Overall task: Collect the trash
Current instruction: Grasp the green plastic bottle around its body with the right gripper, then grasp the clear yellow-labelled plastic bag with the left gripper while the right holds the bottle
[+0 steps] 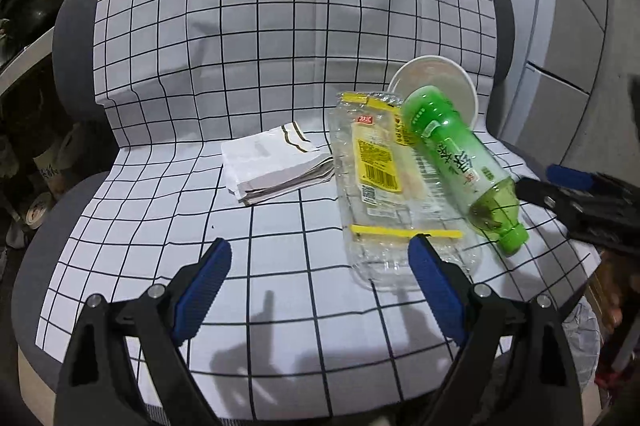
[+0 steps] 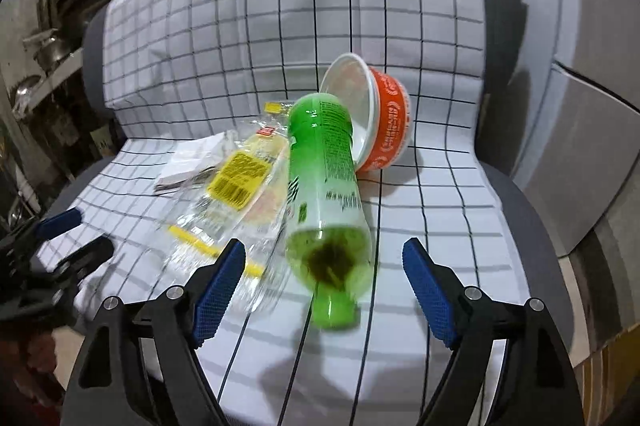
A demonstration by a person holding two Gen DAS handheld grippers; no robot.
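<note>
A green plastic bottle (image 1: 460, 166) (image 2: 324, 194) lies on the checked cloth, cap toward me, its base against an orange-and-white noodle bowl (image 2: 380, 114) (image 1: 444, 82) tipped on its side. A clear plastic wrapper with yellow labels (image 1: 384, 178) (image 2: 236, 186) lies left of the bottle. A folded white paper bag (image 1: 272, 162) (image 2: 188, 162) lies further left. My left gripper (image 1: 320, 266) is open and empty, its right finger over the wrapper's near end. My right gripper (image 2: 324, 266) is open, its jaws on either side of the bottle's neck end.
The trash lies on a grey seat covered by a white checked cloth (image 1: 240, 66). Grey cabinets (image 2: 580, 146) stand to the right. Cluttered shelves (image 2: 40, 66) stand to the left. My right gripper also shows in the left wrist view (image 1: 560, 194).
</note>
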